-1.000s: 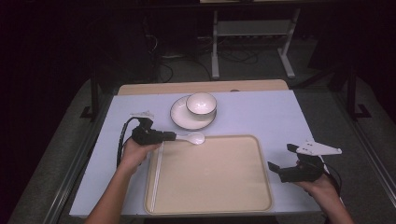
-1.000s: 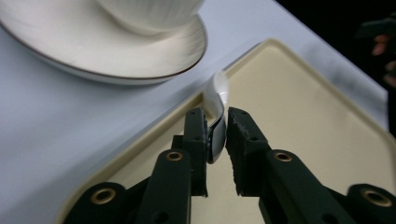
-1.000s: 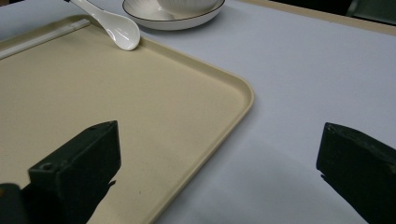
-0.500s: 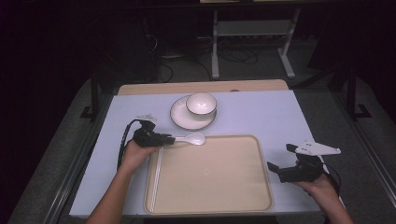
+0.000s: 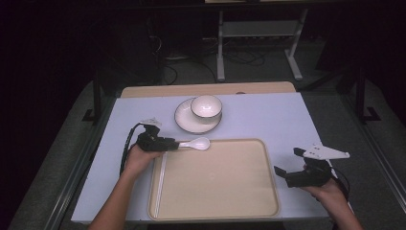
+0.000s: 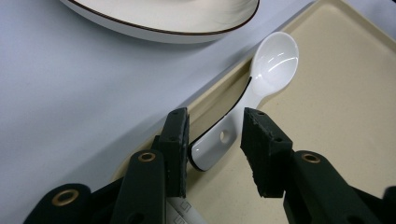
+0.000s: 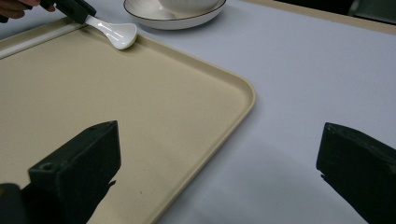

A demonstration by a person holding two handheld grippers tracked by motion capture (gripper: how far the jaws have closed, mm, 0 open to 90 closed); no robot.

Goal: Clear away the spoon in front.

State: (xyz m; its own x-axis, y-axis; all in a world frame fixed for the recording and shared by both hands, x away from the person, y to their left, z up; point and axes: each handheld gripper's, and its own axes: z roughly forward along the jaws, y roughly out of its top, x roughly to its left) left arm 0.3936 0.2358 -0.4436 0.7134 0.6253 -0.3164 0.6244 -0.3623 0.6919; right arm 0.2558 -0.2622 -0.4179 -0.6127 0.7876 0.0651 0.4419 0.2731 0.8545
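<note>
Left gripper (image 6: 215, 140) eases open around a white spoon (image 6: 261, 79) on the tray (image 5: 215, 191) rim.
Spoon handle lies between the 2 just-parted jaws, the left pad at its edge; right gripper (image 7: 217, 177) gapes wide, empty.

One spoon (image 5: 195, 143), one tray (image 5: 215, 211), one plate (image 5: 184, 122) and one bowl (image 5: 206, 106).
</note>
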